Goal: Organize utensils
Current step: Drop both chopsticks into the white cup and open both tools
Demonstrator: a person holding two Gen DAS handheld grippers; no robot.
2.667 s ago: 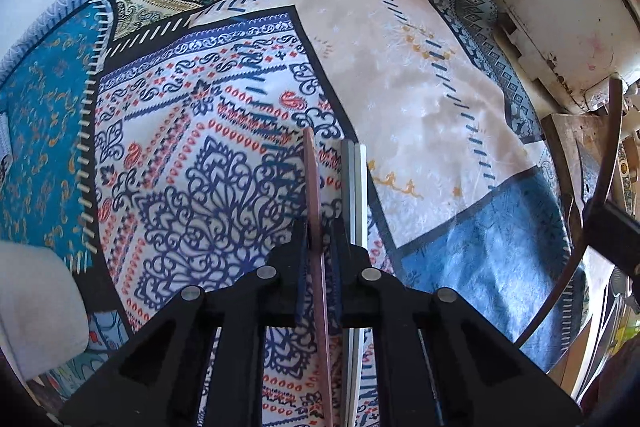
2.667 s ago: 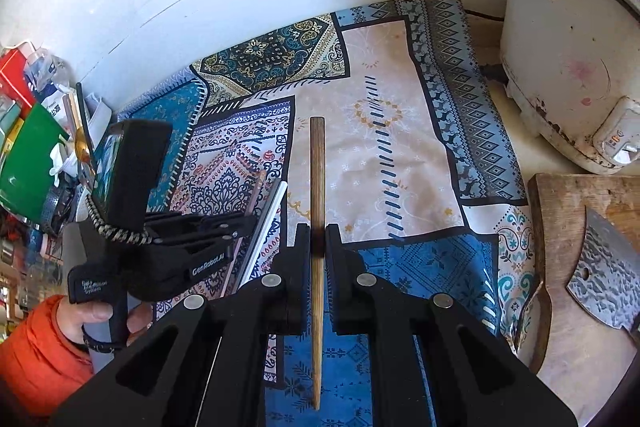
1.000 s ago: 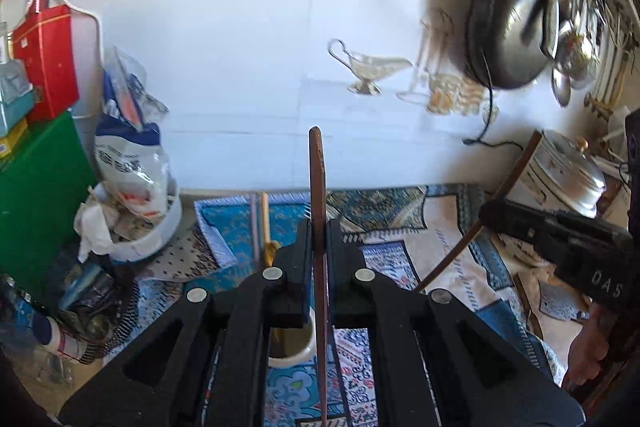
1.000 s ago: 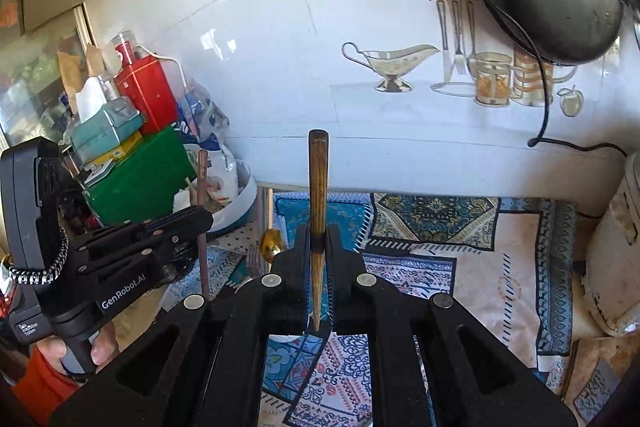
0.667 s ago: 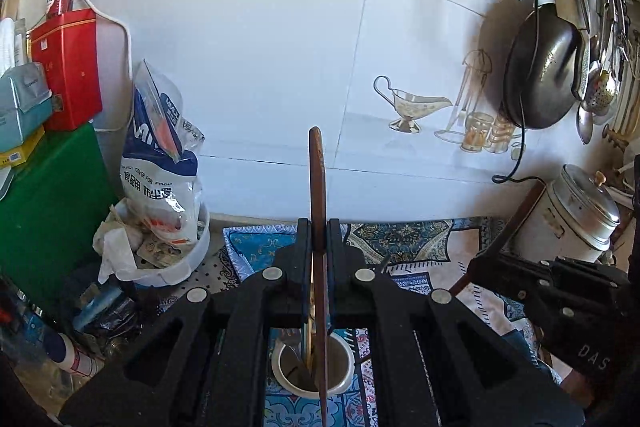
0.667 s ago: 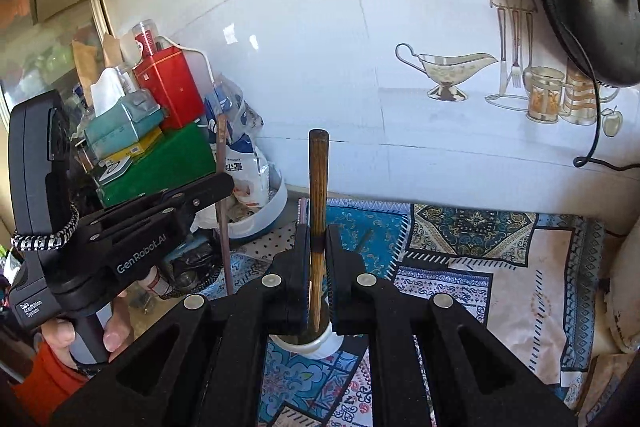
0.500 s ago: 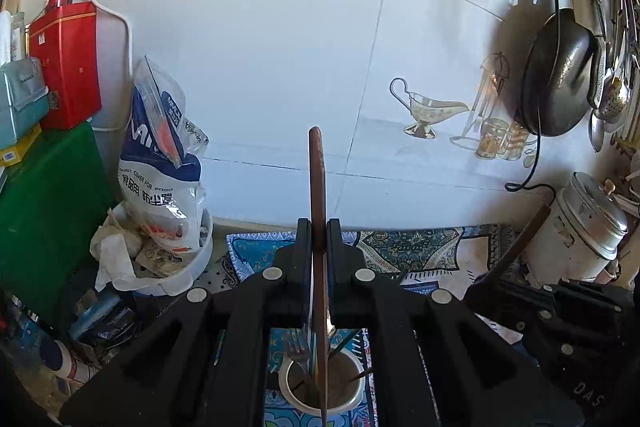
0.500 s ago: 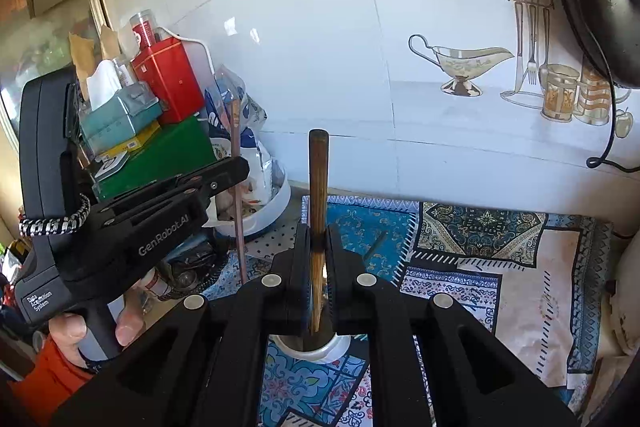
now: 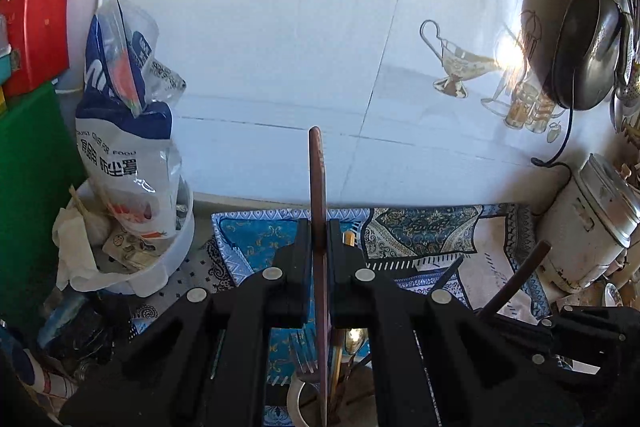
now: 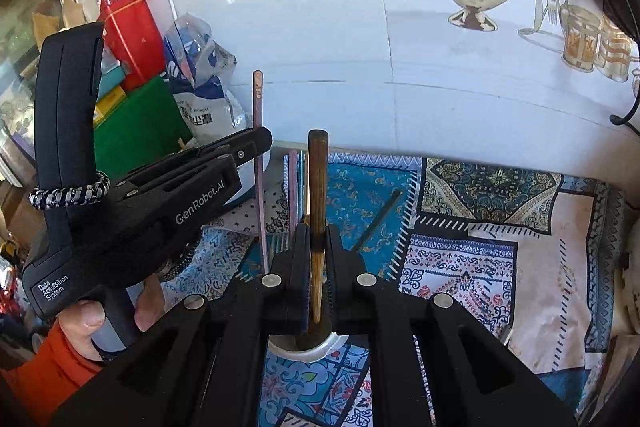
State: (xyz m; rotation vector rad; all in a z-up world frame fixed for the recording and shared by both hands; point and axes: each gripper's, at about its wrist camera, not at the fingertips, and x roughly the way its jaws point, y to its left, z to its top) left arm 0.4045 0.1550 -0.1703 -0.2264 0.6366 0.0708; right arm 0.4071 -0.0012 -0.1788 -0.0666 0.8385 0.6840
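My left gripper (image 9: 319,239) is shut on a thin reddish-brown utensil handle (image 9: 316,179) held upright; its lower end runs down over the mouth of a white cup (image 9: 294,393). The cup holds a fork (image 9: 304,351) and a gold spoon (image 9: 354,337). My right gripper (image 10: 318,243) is shut on a wooden-handled utensil (image 10: 318,179), also upright, with the cup's rim (image 10: 304,351) just below its jaws. In the right wrist view the left gripper (image 10: 260,143) is close on the left, held by a hand (image 10: 92,311). What is at the lower ends of both utensils is hidden.
The cup stands on a patterned cloth (image 10: 480,259) by a white tiled wall. A white bowl with a food bag (image 9: 140,279) and a green box (image 9: 28,187) crowd the left. A metal canister (image 9: 592,219) stands right, under a hanging pan (image 9: 584,43).
Both grippers have come forward and down towards the wall with their utensils still clamped. The white cup has slid from ahead to right beneath the jaws.
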